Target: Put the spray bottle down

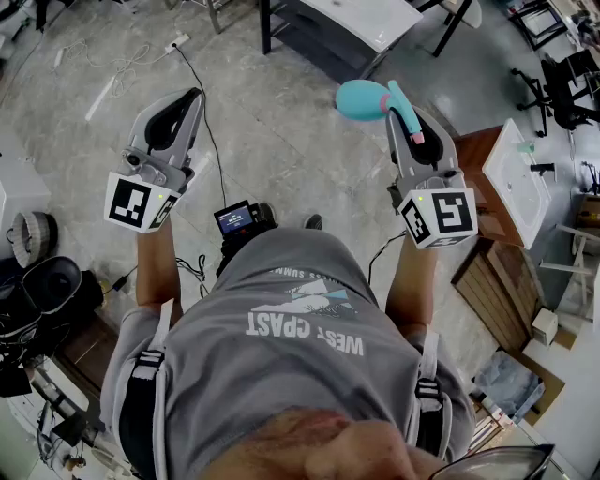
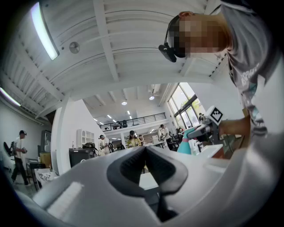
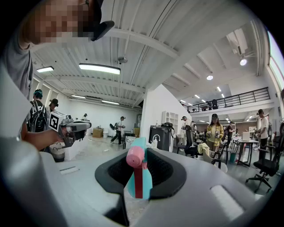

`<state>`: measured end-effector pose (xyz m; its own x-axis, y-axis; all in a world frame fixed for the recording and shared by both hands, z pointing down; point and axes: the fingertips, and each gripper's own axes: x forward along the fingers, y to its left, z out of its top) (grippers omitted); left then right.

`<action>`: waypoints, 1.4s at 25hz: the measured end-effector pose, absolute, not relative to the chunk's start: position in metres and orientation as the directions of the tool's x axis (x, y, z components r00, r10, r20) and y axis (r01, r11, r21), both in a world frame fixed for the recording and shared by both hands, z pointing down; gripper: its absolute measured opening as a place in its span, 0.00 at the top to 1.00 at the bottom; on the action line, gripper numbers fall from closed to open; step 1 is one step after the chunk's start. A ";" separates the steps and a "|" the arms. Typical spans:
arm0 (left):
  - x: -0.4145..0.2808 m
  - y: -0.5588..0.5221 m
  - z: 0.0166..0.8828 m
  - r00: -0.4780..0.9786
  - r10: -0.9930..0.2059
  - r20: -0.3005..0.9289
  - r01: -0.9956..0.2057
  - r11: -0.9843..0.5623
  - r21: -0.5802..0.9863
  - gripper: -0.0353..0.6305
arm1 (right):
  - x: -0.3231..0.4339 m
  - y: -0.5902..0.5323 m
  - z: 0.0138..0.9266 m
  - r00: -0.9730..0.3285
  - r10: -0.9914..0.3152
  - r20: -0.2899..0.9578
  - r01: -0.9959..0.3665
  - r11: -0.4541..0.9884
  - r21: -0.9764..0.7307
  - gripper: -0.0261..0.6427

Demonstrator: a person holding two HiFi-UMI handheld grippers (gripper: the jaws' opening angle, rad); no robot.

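above the grey floor (image 1: 281, 150): my right gripper (image 1: 415, 120) clamps a teal spray bottle (image 1: 361, 100), pink nozzle (image 3: 135, 156); my left gripper (image 1: 193, 97), jaws pressed together.

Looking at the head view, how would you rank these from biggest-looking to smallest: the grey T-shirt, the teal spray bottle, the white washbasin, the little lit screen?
1. grey T-shirt, though it is nearest the camera
2. white washbasin
3. teal spray bottle
4. lit screen

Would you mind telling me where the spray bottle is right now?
The spray bottle is clamped in the right gripper, above the floor at the head view's upper right, near the white table.
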<state>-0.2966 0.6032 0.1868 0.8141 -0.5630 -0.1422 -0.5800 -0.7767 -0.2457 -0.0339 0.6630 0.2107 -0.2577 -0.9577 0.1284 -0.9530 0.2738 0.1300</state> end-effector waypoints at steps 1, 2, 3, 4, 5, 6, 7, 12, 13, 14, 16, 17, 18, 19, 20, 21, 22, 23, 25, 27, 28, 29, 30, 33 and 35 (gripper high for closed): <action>-0.295 0.602 0.186 0.814 -0.563 -0.143 -0.580 -0.777 -0.246 0.94 | -0.032 0.662 0.211 -0.257 -0.958 0.126 -0.954 0.272 0.129 0.83; -0.293 0.601 0.186 0.814 -0.562 -0.144 -0.580 -0.777 -0.246 0.94 | -0.029 0.662 0.211 -0.256 -0.959 0.124 -0.954 0.271 0.128 0.83; -0.291 0.601 0.186 0.814 -0.562 -0.145 -0.580 -0.777 -0.246 0.94 | -0.028 0.661 0.211 -0.255 -0.959 0.122 -0.955 0.270 0.127 0.83; -0.290 0.600 0.186 0.815 -0.562 -0.144 -0.579 -0.777 -0.246 0.94 | -0.026 0.660 0.211 -0.254 -0.959 0.122 -0.955 0.269 0.126 0.83; -0.289 0.600 0.186 0.815 -0.561 -0.143 -0.579 -0.777 -0.247 0.94 | -0.025 0.660 0.212 -0.254 -0.960 0.122 -0.955 0.269 0.125 0.83; -0.289 0.599 0.186 0.815 -0.561 -0.142 -0.578 -0.778 -0.247 0.94 | -0.024 0.660 0.212 -0.254 -0.960 0.122 -0.955 0.269 0.125 0.83; -0.289 0.599 0.187 0.815 -0.562 -0.141 -0.578 -0.778 -0.247 0.94 | -0.024 0.660 0.212 -0.254 -0.959 0.122 -0.955 0.269 0.125 0.83; -0.291 0.596 0.188 0.817 -0.560 -0.139 -0.576 -0.779 -0.247 0.94 | -0.027 0.657 0.215 -0.253 -0.960 0.122 -0.956 0.267 0.120 0.83; -0.291 0.594 0.189 0.817 -0.559 -0.138 -0.575 -0.780 -0.247 0.94 | -0.027 0.655 0.215 -0.252 -0.960 0.124 -0.956 0.266 0.119 0.83; -0.291 0.592 0.189 0.818 -0.559 -0.137 -0.575 -0.780 -0.246 0.94 | -0.028 0.653 0.216 -0.251 -0.959 0.128 -0.957 0.266 0.120 0.83; -0.292 0.587 0.191 0.819 -0.559 -0.132 -0.573 -0.783 -0.242 0.94 | -0.029 0.648 0.216 -0.249 -0.959 0.133 -0.956 0.266 0.124 0.83; -0.293 0.585 0.193 0.819 -0.558 -0.130 -0.572 -0.784 -0.239 0.94 | -0.031 0.646 0.217 -0.248 -0.960 0.132 -0.956 0.264 0.129 0.83; -0.295 0.582 0.194 0.820 -0.557 -0.128 -0.571 -0.786 -0.238 0.94 | -0.033 0.644 0.217 -0.246 -0.961 0.130 -0.956 0.263 0.134 0.83; -0.297 0.580 0.196 0.822 -0.556 -0.127 -0.569 -0.787 -0.237 0.94 | -0.035 0.642 0.217 -0.245 -0.961 0.128 -0.955 0.262 0.138 0.83; -0.299 0.577 0.197 0.822 -0.555 -0.126 -0.568 -0.789 -0.235 0.94 | -0.037 0.639 0.218 -0.245 -0.961 0.127 -0.955 0.262 0.138 0.83; -0.300 0.574 0.198 0.823 -0.554 -0.126 -0.568 -0.790 -0.232 0.94 | -0.039 0.637 0.218 -0.246 -0.961 0.126 -0.955 0.262 0.136 0.83; -0.301 0.571 0.199 0.823 -0.553 -0.128 -0.567 -0.792 -0.227 0.94 | -0.040 0.634 0.218 -0.246 -0.961 0.126 -0.956 0.262 0.131 0.83; -0.302 0.569 0.200 0.824 -0.551 -0.130 -0.566 -0.794 -0.223 0.94 | -0.041 0.631 0.219 -0.246 -0.961 0.126 -0.957 0.262 0.127 0.83; -0.303 0.564 0.201 0.829 -0.543 -0.134 -0.559 -0.799 -0.220 0.94 | -0.043 0.624 0.220 -0.240 -0.963 0.125 -0.959 0.256 0.123 0.83; -0.303 0.557 0.203 0.835 -0.534 -0.136 -0.551 -0.803 -0.227 0.94 | -0.044 0.616 0.222 -0.232 -0.965 0.122 -0.962 0.246 0.119 0.83; -0.303 0.554 0.205 0.836 -0.531 -0.136 -0.548 -0.805 -0.226 0.94 | -0.046 0.613 0.223 -0.230 -0.966 0.122 -0.963 0.244 0.116 0.83; -0.304 0.552 0.207 0.837 -0.530 -0.136 -0.547 -0.808 -0.221 0.94 | -0.049 0.610 0.224 -0.230 -0.965 0.124 -0.963 0.244 0.113 0.83; -0.305 0.549 0.208 0.838 -0.529 -0.136 -0.546 -0.810 -0.214 0.94 | -0.052 0.608 0.224 -0.232 -0.964 0.127 -0.963 0.247 0.112 0.83; -0.303 0.540 0.208 0.841 -0.523 -0.137 -0.541 -0.816 -0.206 0.94 | -0.052 0.597 0.221 -0.235 -0.963 0.130 -0.961 0.250 0.116 0.83; -0.299 0.531 0.210 0.842 -0.523 -0.131 -0.539 -0.817 -0.204 0.94 | -0.047 0.588 0.221 -0.234 -0.964 0.128 -0.961 0.249 0.117 0.83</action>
<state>-0.2991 0.5313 0.2097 0.8424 -0.5228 -0.1305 -0.5389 -0.8174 -0.2038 -0.0472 0.5878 0.2209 -0.2339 -0.9638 0.1283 -0.9614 0.2489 0.1170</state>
